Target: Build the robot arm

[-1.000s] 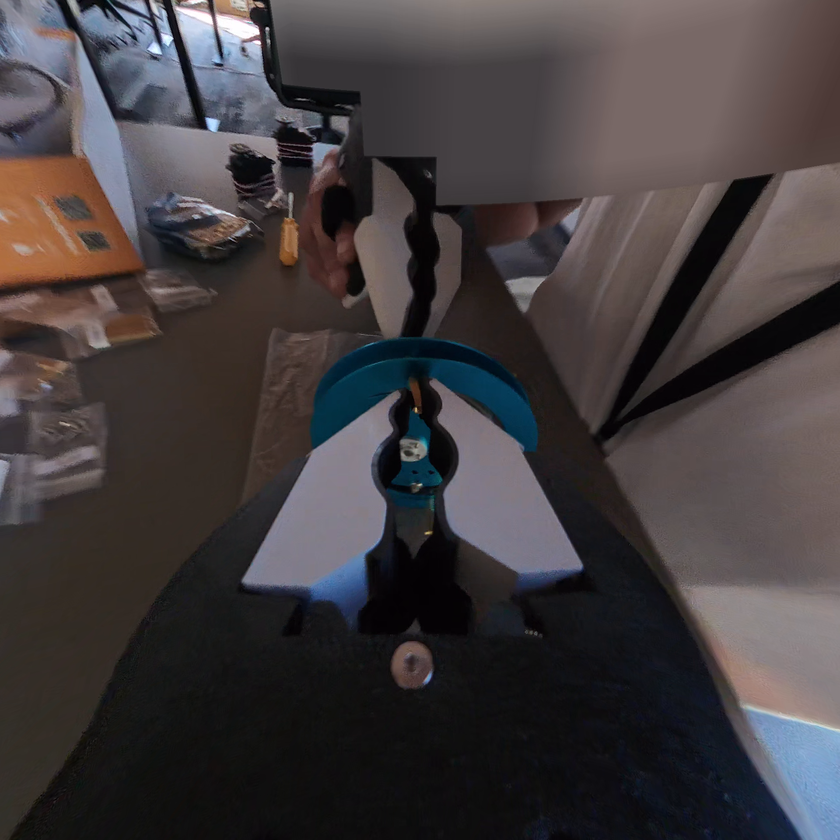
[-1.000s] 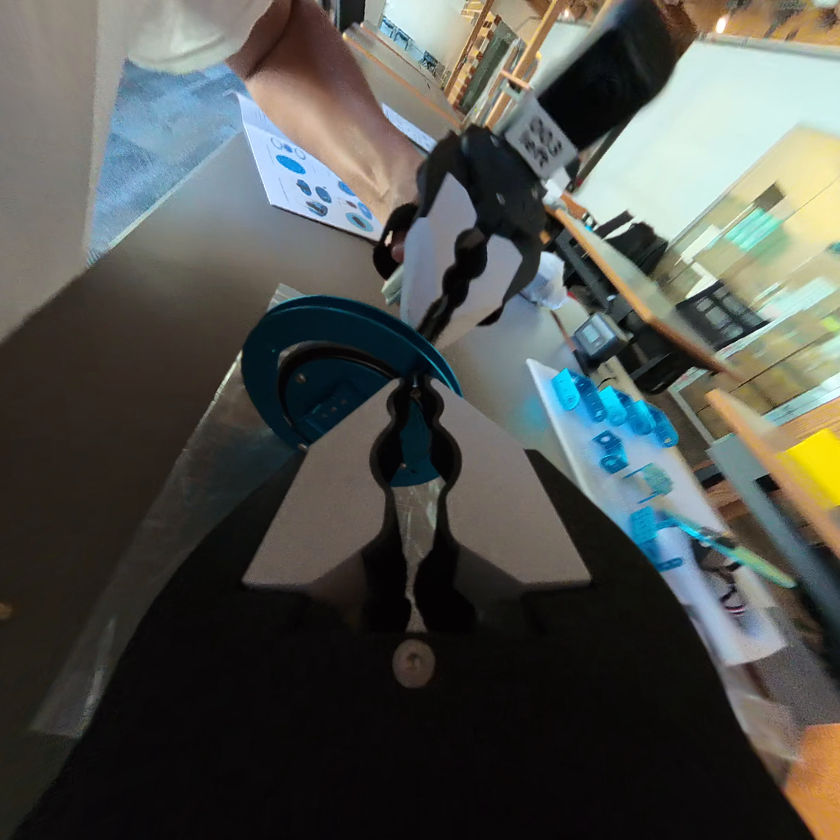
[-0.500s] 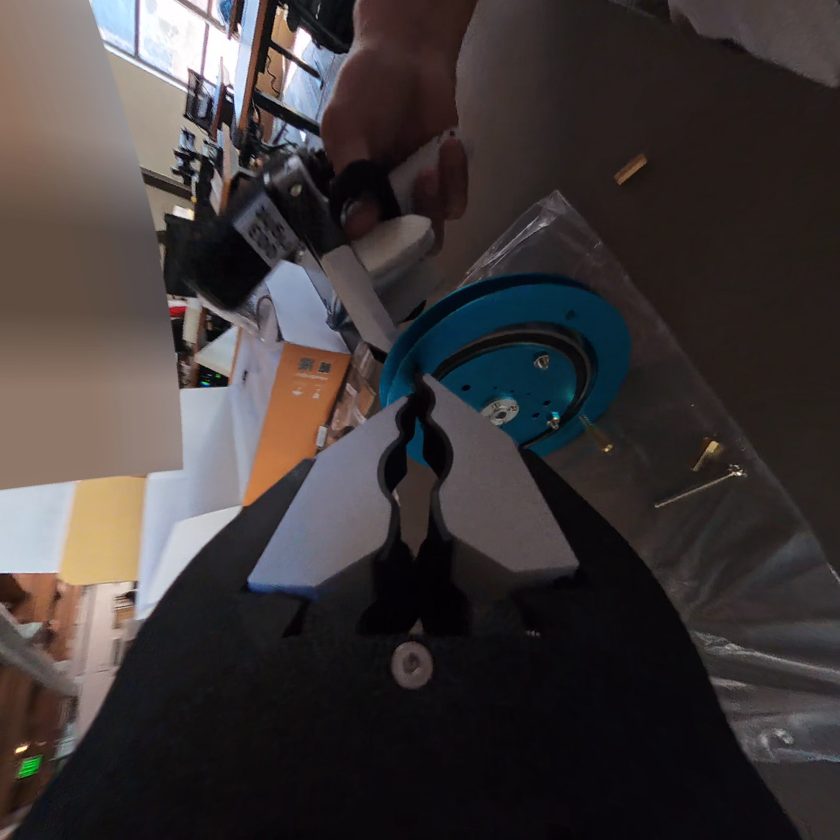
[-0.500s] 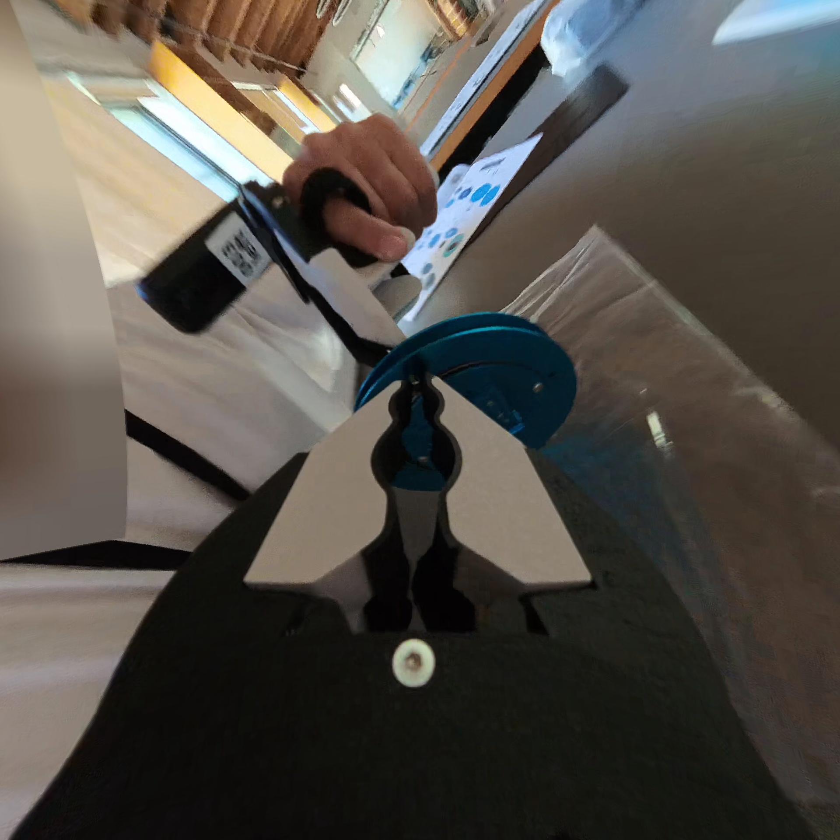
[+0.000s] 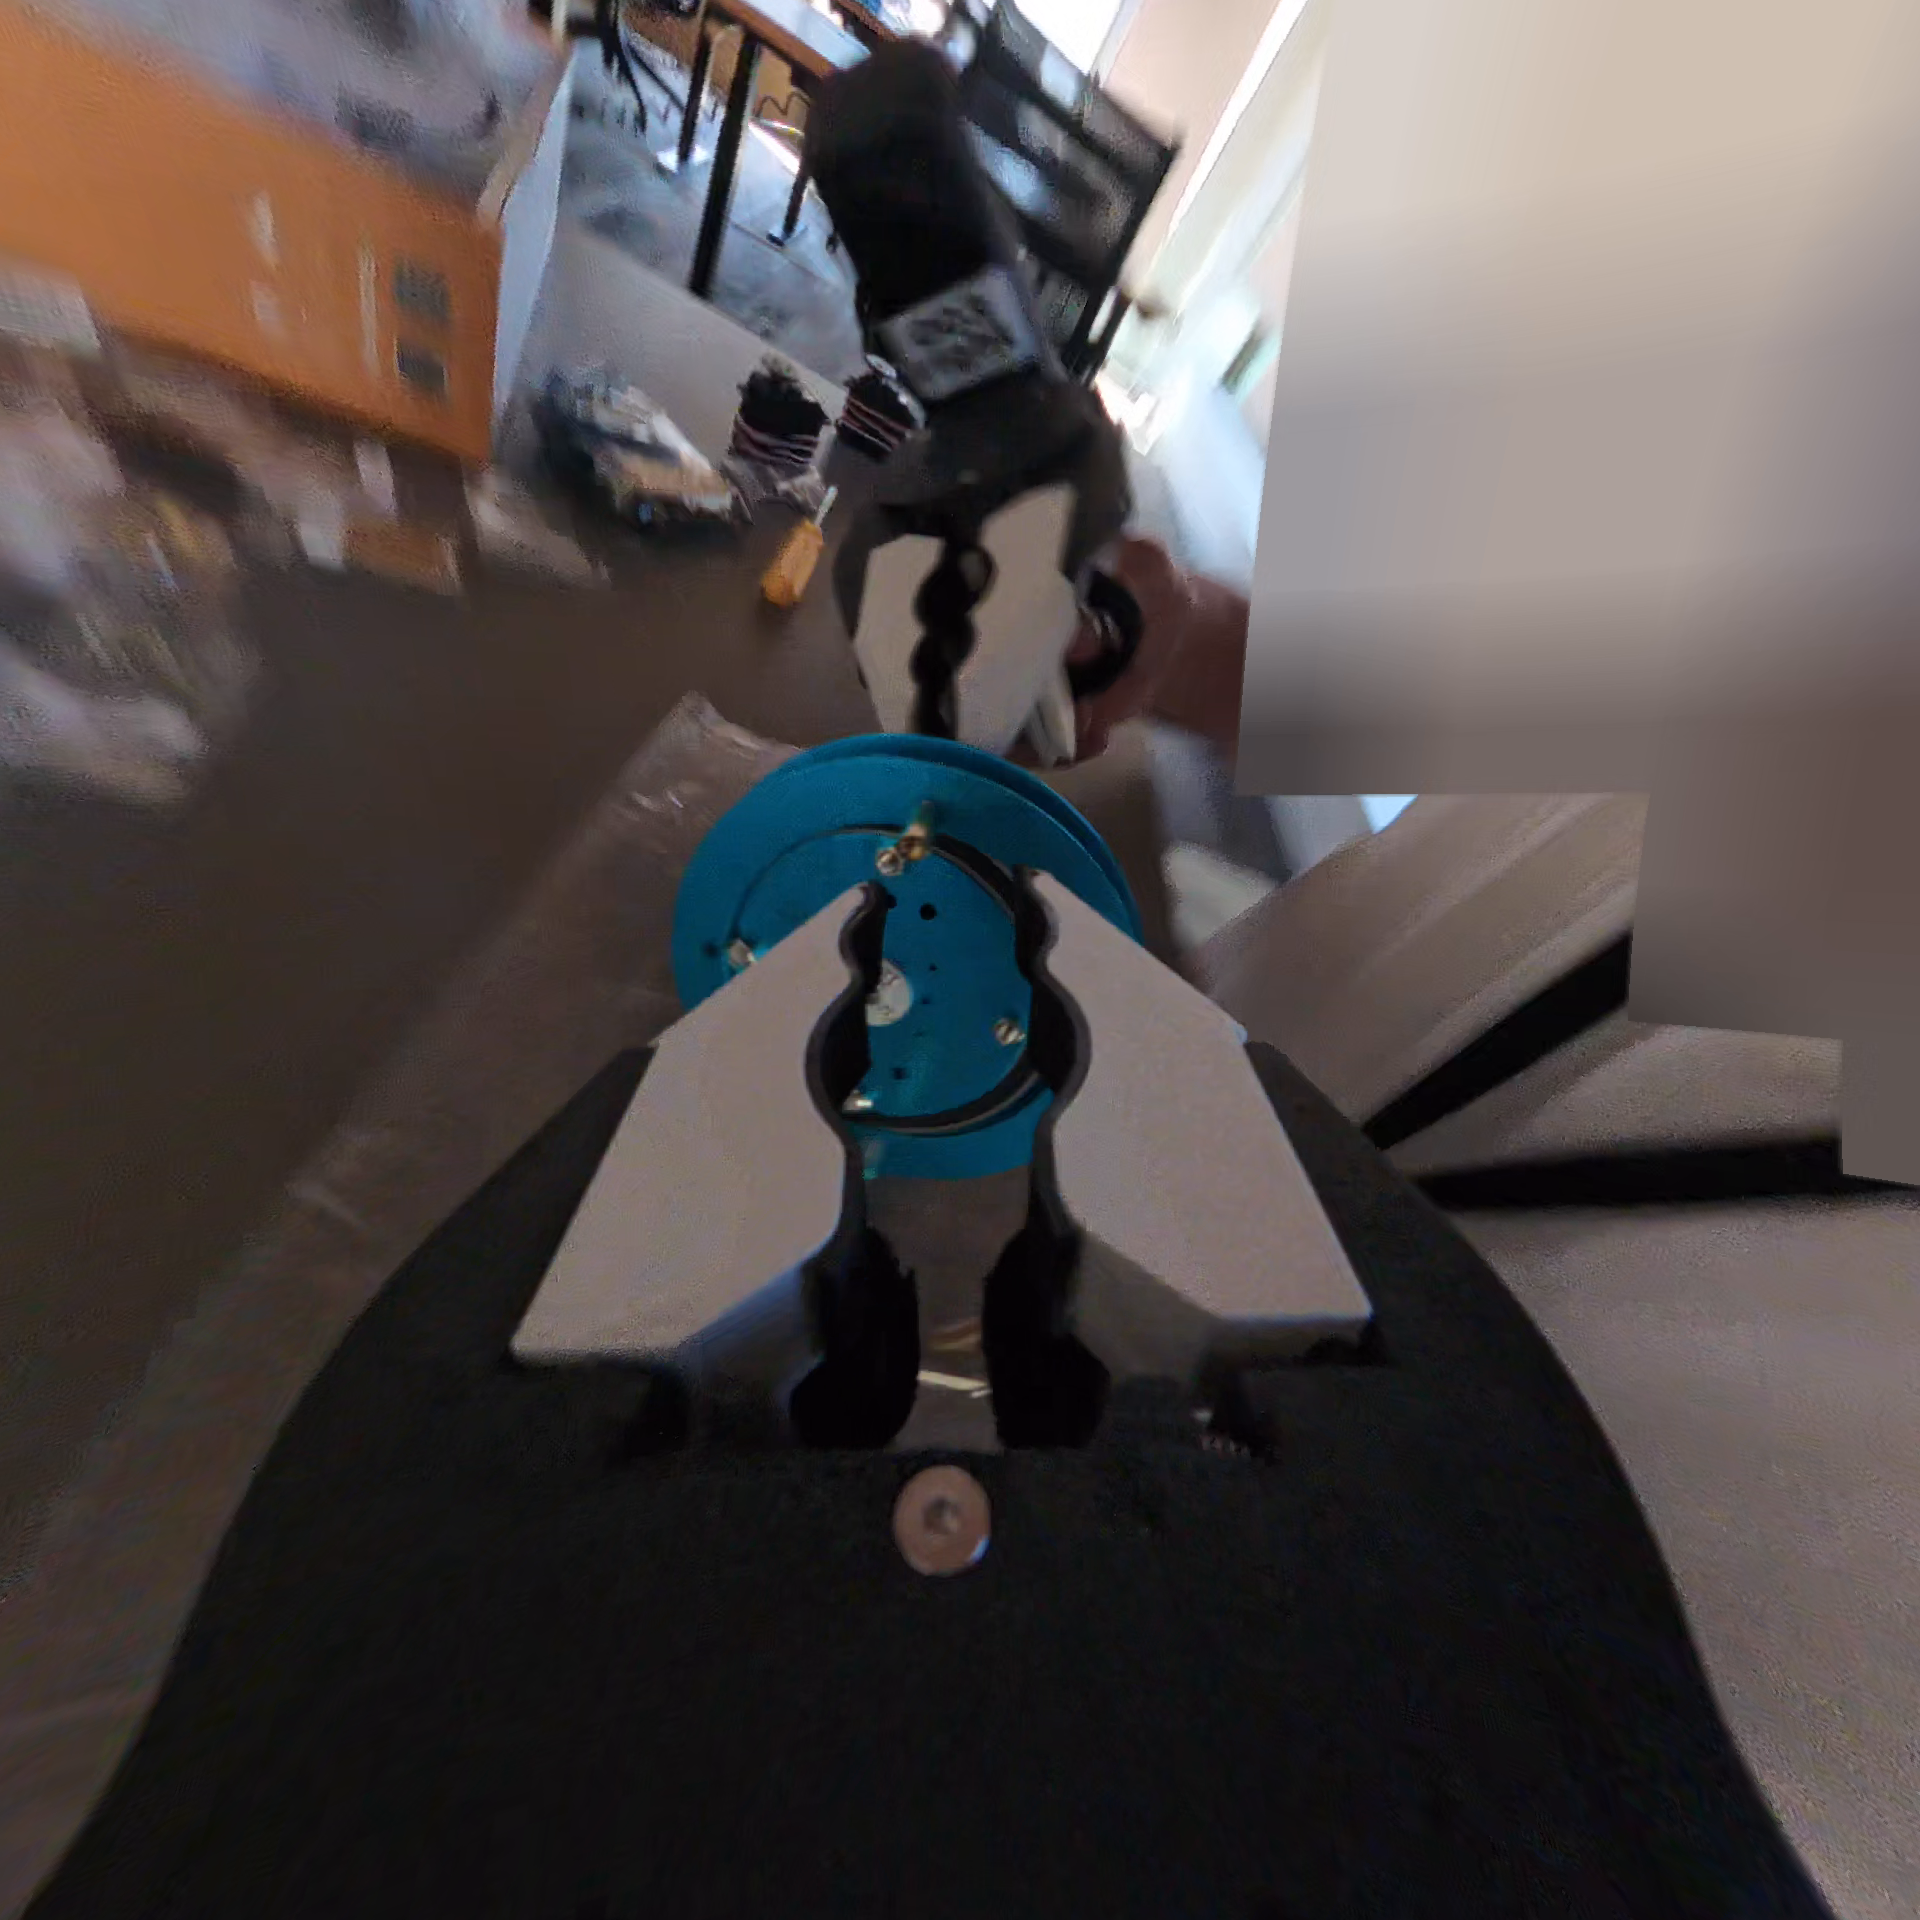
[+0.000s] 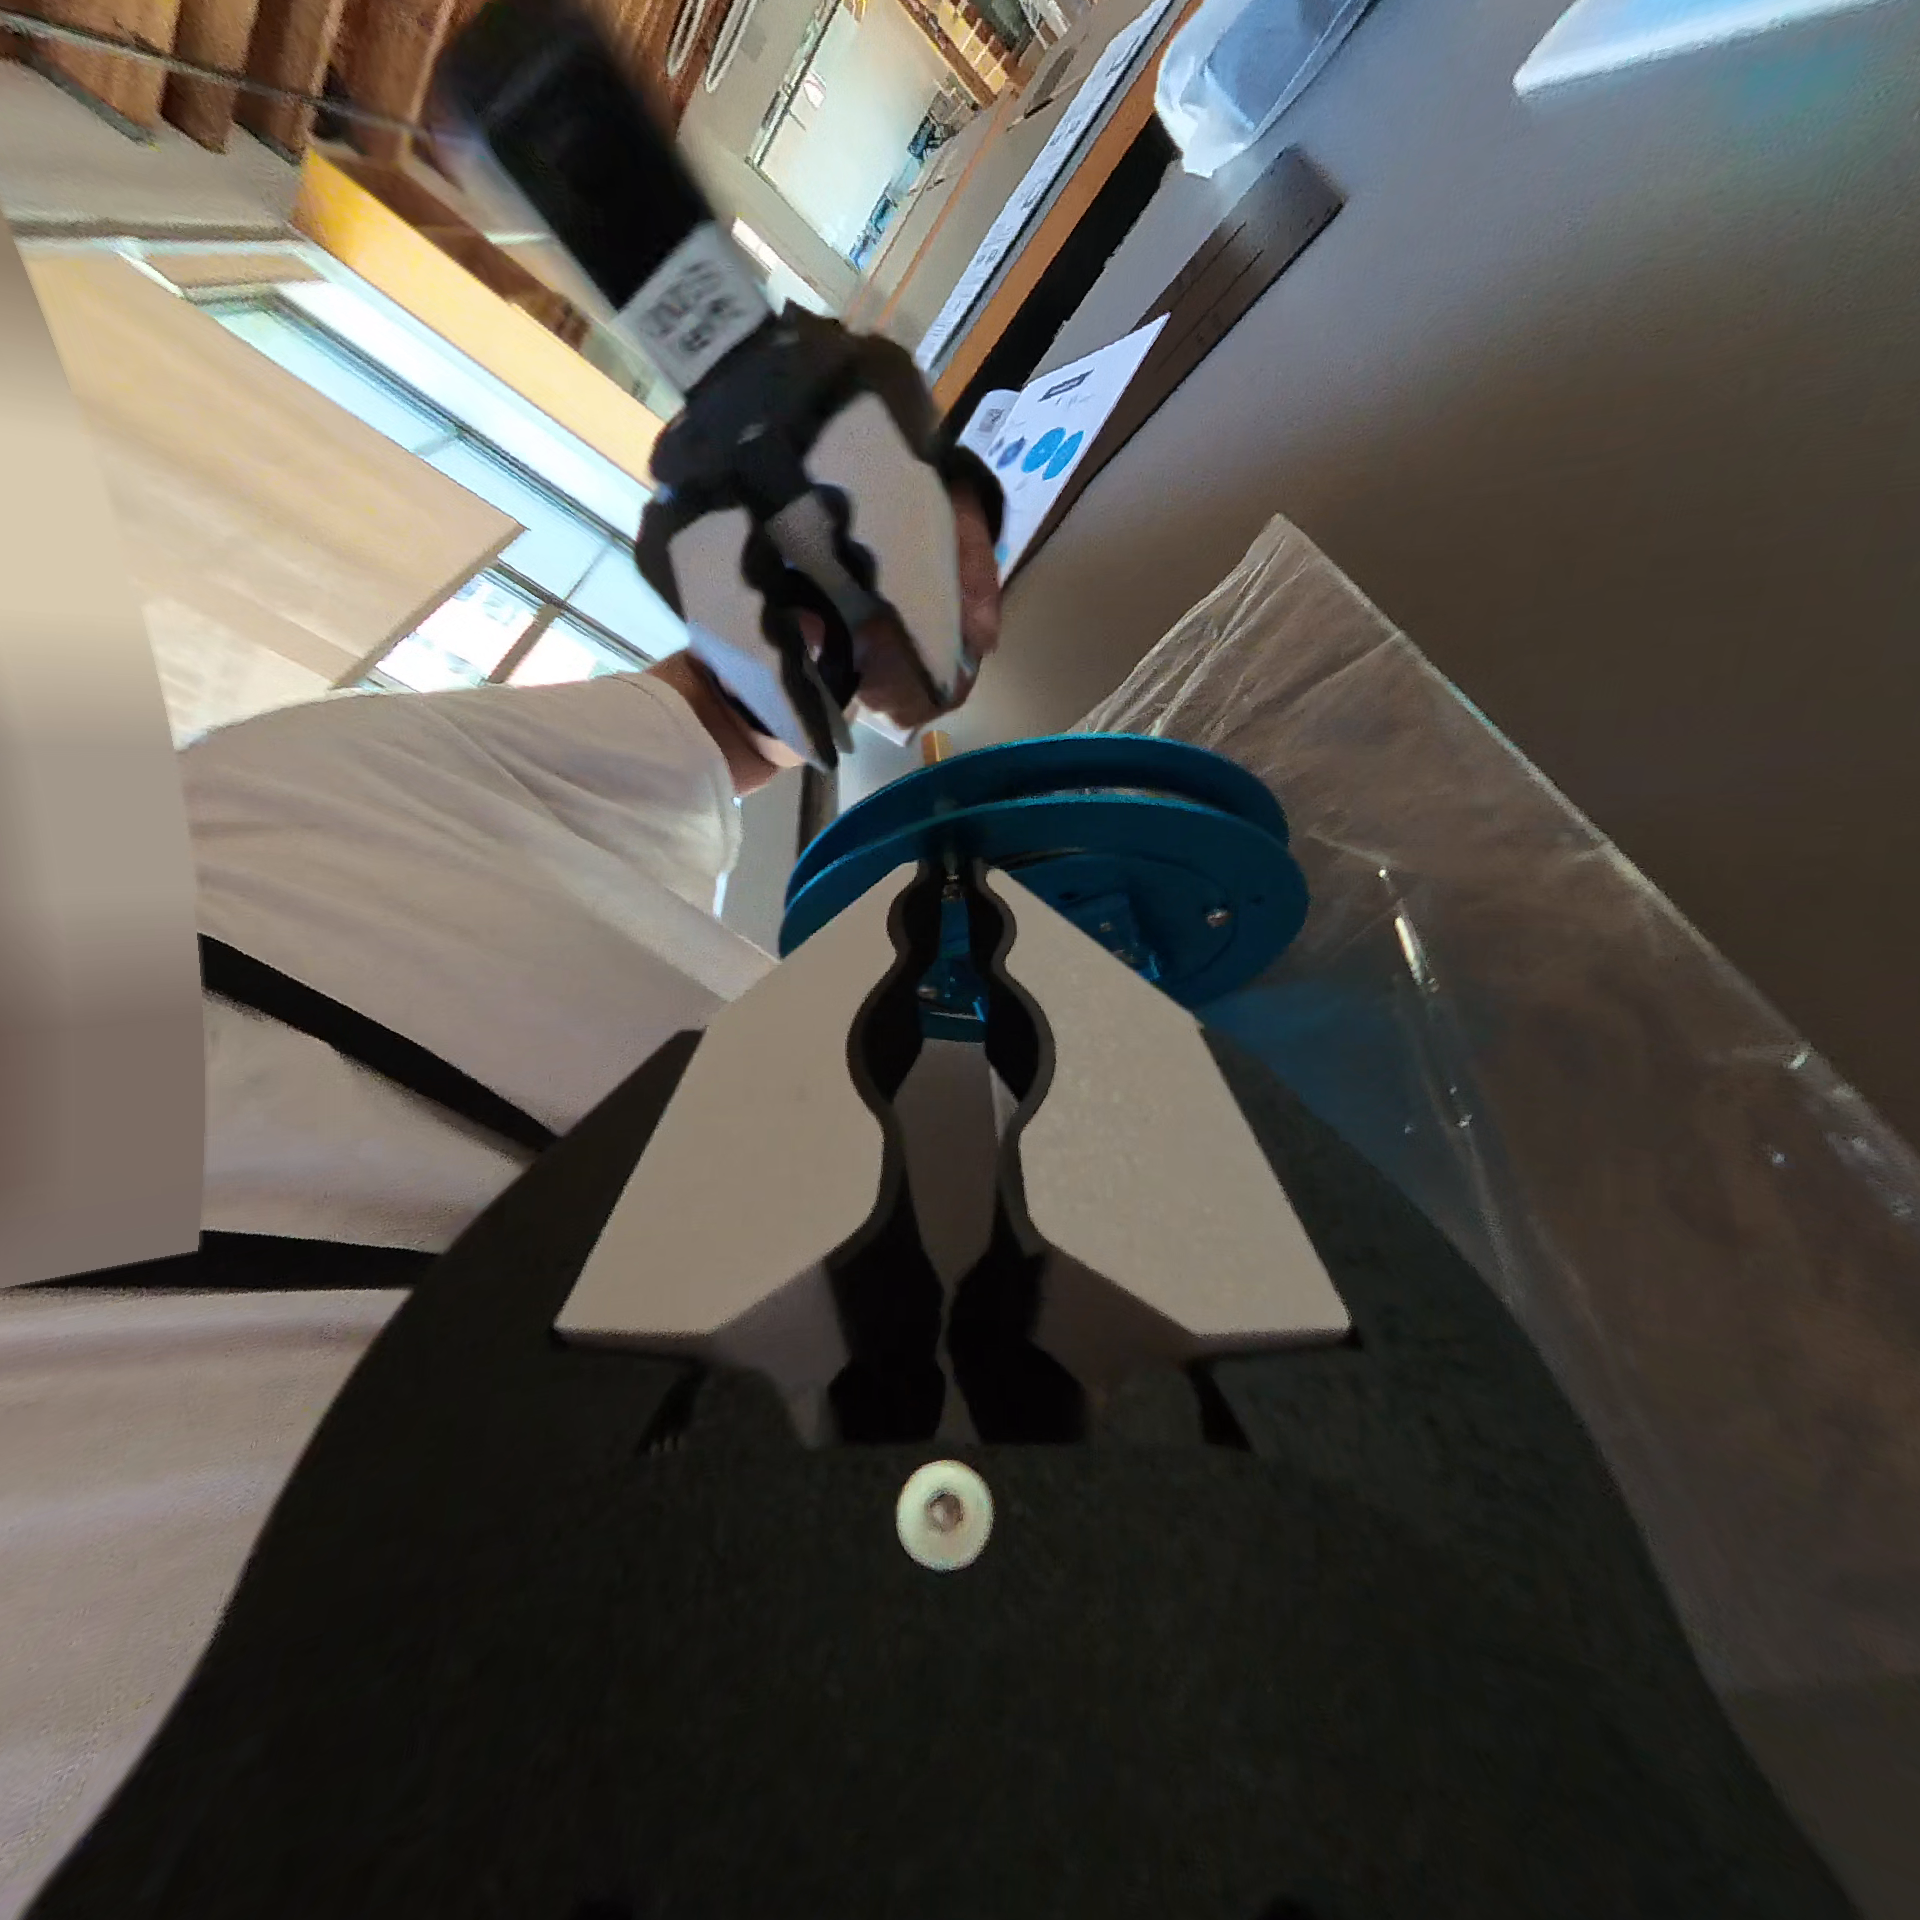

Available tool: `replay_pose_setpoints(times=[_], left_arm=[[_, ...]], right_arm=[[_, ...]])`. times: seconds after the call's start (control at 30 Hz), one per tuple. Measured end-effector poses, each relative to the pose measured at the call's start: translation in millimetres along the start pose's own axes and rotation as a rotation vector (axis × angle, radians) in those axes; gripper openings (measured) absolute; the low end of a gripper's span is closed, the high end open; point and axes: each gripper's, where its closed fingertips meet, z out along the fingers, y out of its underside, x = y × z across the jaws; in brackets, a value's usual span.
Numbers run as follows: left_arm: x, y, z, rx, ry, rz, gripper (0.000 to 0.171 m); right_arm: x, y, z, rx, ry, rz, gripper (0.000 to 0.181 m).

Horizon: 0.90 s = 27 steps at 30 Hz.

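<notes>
A blue metal wheel of two joined discs (image 5: pixel 748 894) with small screws and a brass post (image 5: pixel 920 821) is held above a clear plastic bag. My left gripper (image 5: pixel 951 888) is open; its fingertips stand to either side of the wheel's face without gripping it. My right gripper (image 6: pixel 948 868) is shut on the rim of the wheel (image 6: pixel 1143 831), seen edge-on. In the right wrist view the left gripper (image 6: pixel 883 712) hangs just beyond the wheel, jaws apart. In the left wrist view the right gripper (image 5: pixel 935 727) meets the wheel's far rim.
The clear plastic bag (image 6: pixel 1455 779) lies on the brown table (image 6: pixel 1558 416). An orange box (image 5: pixel 239 239), black servo motors (image 5: pixel 779 416) and a yellow-handled screwdriver (image 5: pixel 795 566) lie farther back. A printed sheet (image 6: pixel 1060 436) lies near the table edge. A person's white shirt (image 6: pixel 447 810) is close by. Tip to tip, the grippers are about 5 centimeters apart.
My left gripper has opened and let go of the wheel's rim. The right gripper still holds the wheel. Both views have swung round as the wheel was turned.
</notes>
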Motion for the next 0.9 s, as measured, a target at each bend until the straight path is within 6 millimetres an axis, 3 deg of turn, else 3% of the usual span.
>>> replay_pose_setpoints(times=[0.07, 0.13, 0.23, 0.53, 0.6, 0.9], left_arm=[[-11, 2, 0, 0.072, 0.091, -0.380, 0.024], [-14, 2, 0, 0.137, 0.193, -0.652, 0.024], [-11, 5, 6, 0.154, 0.262, -0.847, 0.024], [-10, 5, 7, 0.225, 0.258, -1.041, 0.016], [-6, 3, 7, 0.227, 0.276, -1.041, 0.007], [0, 3, 9, 0.192, 0.233, -1.003, 0.005]], right_arm=[[-1, 0, 3, 0.002, 0.021, -0.088, 0.003], [-3, -1, 6, 0.005, 0.044, -0.190, 0.003], [-2, -4, 10, 0.014, 0.103, -0.311, 0.003], [-3, -6, 16, 0.024, 0.157, -0.470, 0.003], [-4, -5, 16, 0.023, 0.150, -0.469, 0.003], [-6, -4, 16, 0.013, 0.136, -0.473, 0.003]])
